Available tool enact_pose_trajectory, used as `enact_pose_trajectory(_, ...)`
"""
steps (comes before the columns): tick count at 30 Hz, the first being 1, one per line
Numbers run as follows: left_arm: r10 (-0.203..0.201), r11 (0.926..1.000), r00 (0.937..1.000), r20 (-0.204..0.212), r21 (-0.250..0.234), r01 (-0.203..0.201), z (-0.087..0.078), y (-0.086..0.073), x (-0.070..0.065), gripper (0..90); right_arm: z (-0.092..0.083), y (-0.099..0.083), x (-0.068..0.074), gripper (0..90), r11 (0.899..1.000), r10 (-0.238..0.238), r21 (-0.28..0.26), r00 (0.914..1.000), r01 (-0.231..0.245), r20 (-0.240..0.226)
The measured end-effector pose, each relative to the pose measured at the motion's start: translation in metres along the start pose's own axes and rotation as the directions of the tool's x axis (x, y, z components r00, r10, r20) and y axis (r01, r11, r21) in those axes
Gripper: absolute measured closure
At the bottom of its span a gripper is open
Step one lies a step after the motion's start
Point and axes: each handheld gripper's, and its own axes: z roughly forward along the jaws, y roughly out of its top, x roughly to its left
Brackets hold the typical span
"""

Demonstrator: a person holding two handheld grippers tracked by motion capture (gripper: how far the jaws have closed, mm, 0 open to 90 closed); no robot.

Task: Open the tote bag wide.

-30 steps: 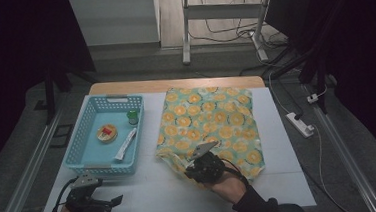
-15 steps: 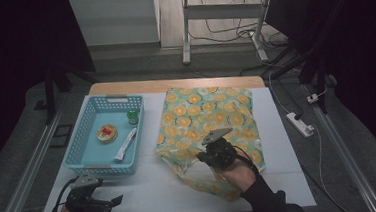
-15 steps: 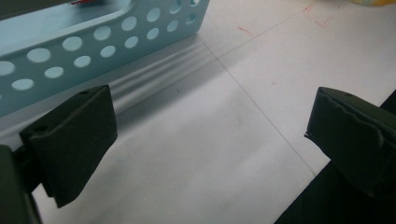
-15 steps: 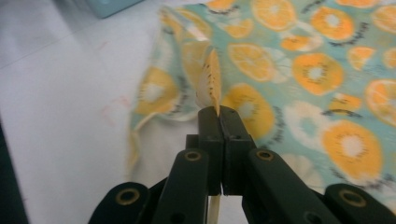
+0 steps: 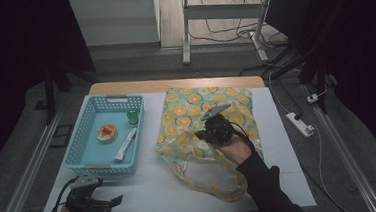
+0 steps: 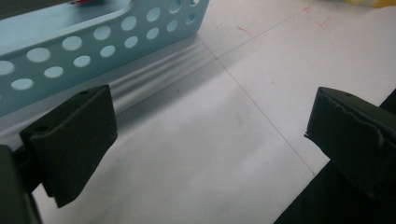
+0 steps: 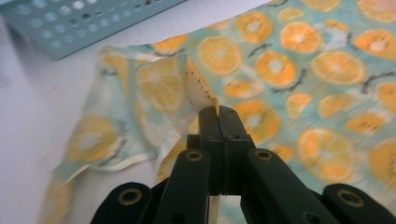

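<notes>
High view shows a white counter [image 5: 146, 189] with a light blue basket [image 5: 82, 161] on it, and this basket is the landmark here. To the right of the basket lies an orange-print cloth bag [image 5: 196, 105], spread mostly flat, with its near edge lifted and its handle loop [image 5: 206, 182] lying on the side nearer to the person. The right gripper [image 5: 209, 132] is over the bag, well right of the basket. In the right gripper view its fingers [image 7: 209, 122] are clenched together on a thin fold of the bag cloth [image 7: 198, 91], which stands up between them; they have just finished closing on it. The left gripper [image 5: 113, 200] rests on the counter just in front of the basket's near wall. In the left gripper view its fingers [image 6: 74, 140] are released and wide apart, with bare counter between them. Inside the basket are a small round tin [image 5: 106, 133], a white tube [image 5: 125, 144] and a small green-capped bottle [image 5: 133, 117].
</notes>
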Motion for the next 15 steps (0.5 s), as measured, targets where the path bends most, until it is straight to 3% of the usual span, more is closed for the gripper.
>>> enact_pose_trajectory(9,0.000,1.0000,1.0000,0.002,0.003,0.000,0.000,0.000,0.000,2.0,0.023,0.018,-0.043,89.2,1.000,0.008,-0.015,1.0000,-0.008,0.002)
enact_pose_trajectory(15,0.002,1.0000,1.0000,0.004,0.006,-0.002,0.000,0.000,0.000,2.1,0.040,0.021,-0.061,89.1,1.000,0.015,-0.007,0.9997,-0.014,0.018)
